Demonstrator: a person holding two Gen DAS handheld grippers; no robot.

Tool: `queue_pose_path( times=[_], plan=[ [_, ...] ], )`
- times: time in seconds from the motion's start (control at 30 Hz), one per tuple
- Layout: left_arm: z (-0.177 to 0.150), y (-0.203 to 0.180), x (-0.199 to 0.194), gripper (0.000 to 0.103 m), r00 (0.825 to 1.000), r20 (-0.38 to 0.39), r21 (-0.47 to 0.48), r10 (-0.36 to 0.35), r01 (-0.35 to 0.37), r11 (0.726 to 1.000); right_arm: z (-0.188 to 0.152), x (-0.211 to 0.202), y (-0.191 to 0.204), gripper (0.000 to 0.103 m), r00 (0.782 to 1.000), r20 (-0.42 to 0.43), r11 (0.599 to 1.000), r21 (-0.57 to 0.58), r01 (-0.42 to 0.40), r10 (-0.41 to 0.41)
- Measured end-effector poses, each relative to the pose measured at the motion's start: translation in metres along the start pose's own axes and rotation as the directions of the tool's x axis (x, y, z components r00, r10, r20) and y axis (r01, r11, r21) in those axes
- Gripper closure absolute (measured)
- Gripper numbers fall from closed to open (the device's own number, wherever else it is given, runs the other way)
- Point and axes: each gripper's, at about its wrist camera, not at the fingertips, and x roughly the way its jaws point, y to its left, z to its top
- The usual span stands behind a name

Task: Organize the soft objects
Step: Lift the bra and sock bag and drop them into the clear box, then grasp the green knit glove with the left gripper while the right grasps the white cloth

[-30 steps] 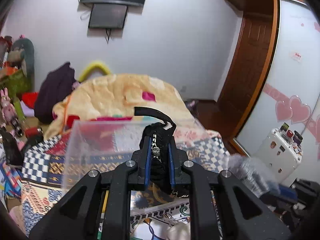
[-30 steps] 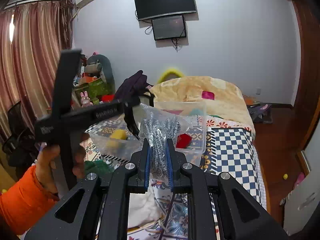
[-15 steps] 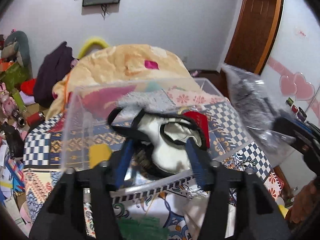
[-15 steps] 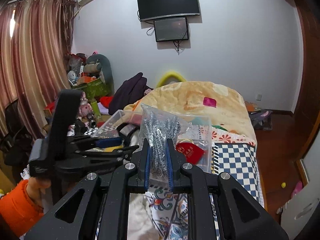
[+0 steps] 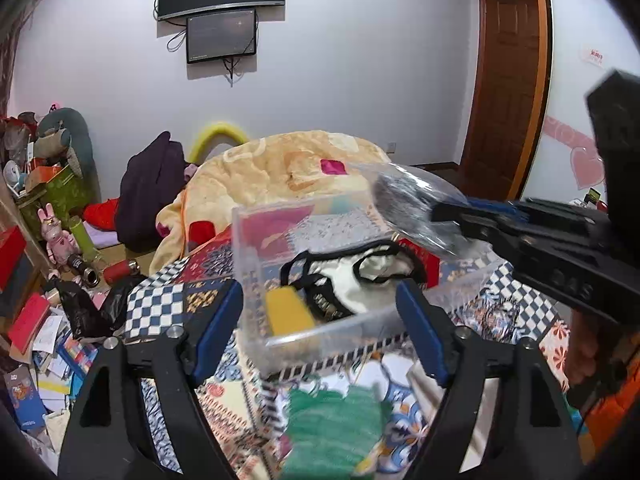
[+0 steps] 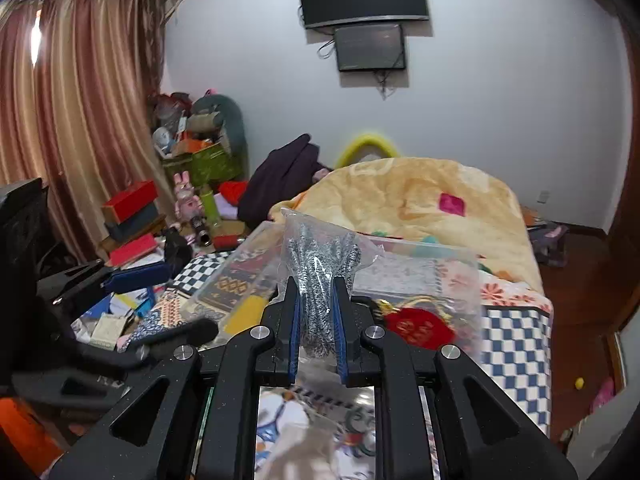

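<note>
A clear plastic bin (image 5: 256,248) stands on the patterned bedspread and also shows in the right wrist view (image 6: 452,256). In it lie a cream and black eye mask (image 5: 360,276), a yellow sponge (image 5: 288,314) and a red pouch (image 6: 418,328). My left gripper (image 5: 320,328) is open and empty in front of the bin's near wall. My right gripper (image 6: 316,330) is shut on a clear bag of grey-and-black speckled cord (image 6: 318,264), held above the bin; it shows at the right of the left wrist view (image 5: 412,208).
A green knitted item (image 5: 332,416) and a white cloth (image 6: 296,452) lie on the bedspread in front of the bin. A yellow blanket (image 6: 420,204) is heaped behind it. Boxes, toys and papers clutter the floor at left (image 5: 44,280).
My left gripper has opened, let the eye mask drop into the bin and drawn back toward me. My right gripper has carried the bagged cord closer over the bin.
</note>
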Motion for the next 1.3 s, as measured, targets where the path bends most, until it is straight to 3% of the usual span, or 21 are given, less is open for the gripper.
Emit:
queue_pose_path(
  times=[0.23, 0.4, 0.5, 0.57, 0.6, 0.8, 1.0, 1.3],
  plan=[
    [-0.020, 0.017, 0.002, 0.022, 0.998, -0.049, -0.018, 0.032, -0.033, 0.999, -0.001, 0.039, 0.021, 0.090, 0.995, -0.090, 0.996, -0.062, -0.056, 0.050],
    [-0.029, 0.029, 0.006, 0.022, 0.997, -0.074, -0.051, 0.034, -0.038, 0.998, -0.008, 0.059, 0.024, 0.089, 0.988, -0.150, 0.996, -0.077, -0.053, 0.041],
    [-0.031, 0.032, 0.006, 0.022, 0.996, -0.079, -0.069, 0.028, -0.033, 0.997, -0.011, 0.065, 0.020, 0.074, 0.982, -0.187, 0.997, -0.065, -0.028, 0.015],
    [-0.032, 0.033, 0.006, 0.022, 0.997, -0.079, -0.076, 0.020, -0.026, 0.997, -0.012, 0.060, 0.015, 0.051, 0.983, -0.181, 0.999, -0.044, -0.026, 0.018],
    [-0.032, 0.032, 0.005, 0.022, 0.997, -0.077, -0.076, 0.018, -0.023, 0.997, -0.011, 0.056, 0.013, 0.049, 0.986, -0.167, 0.999, -0.041, -0.023, 0.016],
    [-0.036, 0.025, -0.003, 0.022, 0.998, -0.068, -0.071, 0.001, -0.006, 0.997, -0.010, 0.020, 0.012, 0.049, 0.995, -0.104, 0.998, -0.066, -0.002, -0.004],
    [-0.048, 0.018, -0.008, 0.022, 0.996, -0.090, -0.065, -0.017, 0.011, 0.998, -0.027, -0.020, 0.012, 0.039, 0.999, -0.055, 0.997, -0.076, -0.002, -0.002],
    [-0.077, 0.004, -0.007, 0.022, 0.987, -0.151, -0.073, -0.056, 0.045, 0.996, -0.074, -0.025, 0.006, 0.036, 0.988, -0.153, 1.000, -0.011, -0.017, 0.015]
  ],
)
